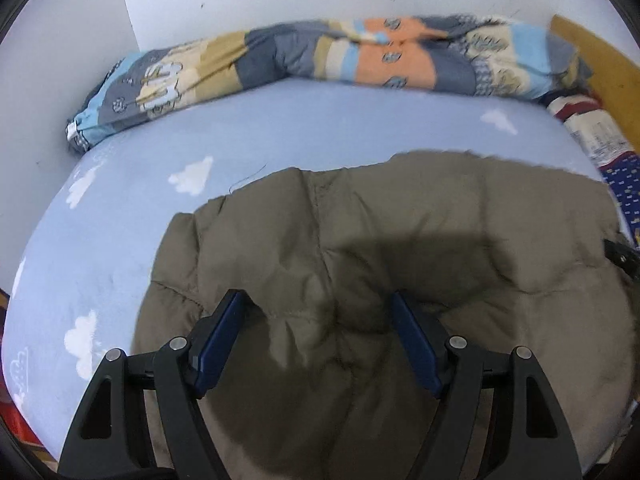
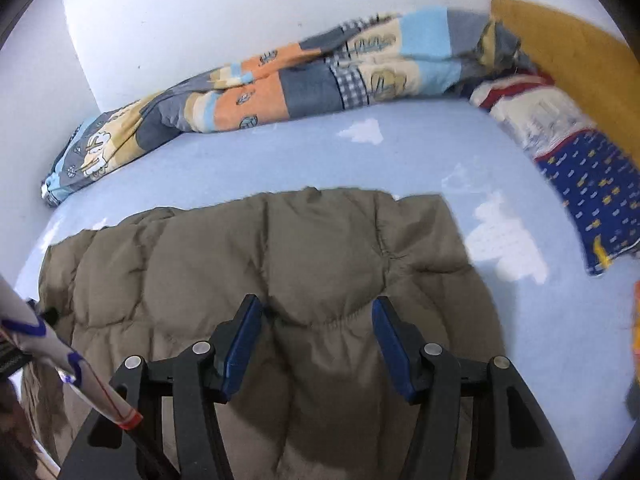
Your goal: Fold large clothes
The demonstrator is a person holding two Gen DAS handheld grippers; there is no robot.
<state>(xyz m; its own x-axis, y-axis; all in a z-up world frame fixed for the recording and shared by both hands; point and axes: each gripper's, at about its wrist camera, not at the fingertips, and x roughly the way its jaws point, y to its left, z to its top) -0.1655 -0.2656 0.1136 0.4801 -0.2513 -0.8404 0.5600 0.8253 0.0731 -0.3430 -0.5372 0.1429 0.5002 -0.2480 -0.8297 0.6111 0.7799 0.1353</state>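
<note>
The olive puffer jacket (image 1: 400, 248) lies spread on the bed (image 1: 120, 220), its quilted panels puffed and creased, its far edge facing the rolled patchwork quilt (image 1: 320, 56) by the wall. Both tools hang above it, tilted downward. Your left gripper (image 1: 318, 312) has its jaws standing wide with nothing between them but air over the fabric; your right gripper (image 2: 318, 316) likewise has jaws apart, empty, above a gathered seam.

To fold well, I judge you need to pick matching spots on one edge before closing. Bring each set of jaws down onto a seam or hem, not the slippery middle of a padded panel, since filling tends to squirm out of a shallow bite. Take both layers if the edge is doubled. Lift the two corners evenly, keep the span between them taut, and carry it over so the edges meet squarely. The striped pillow (image 2: 540, 120) and blue patterned cloth (image 2: 592, 188) at the right are well clear.
</note>
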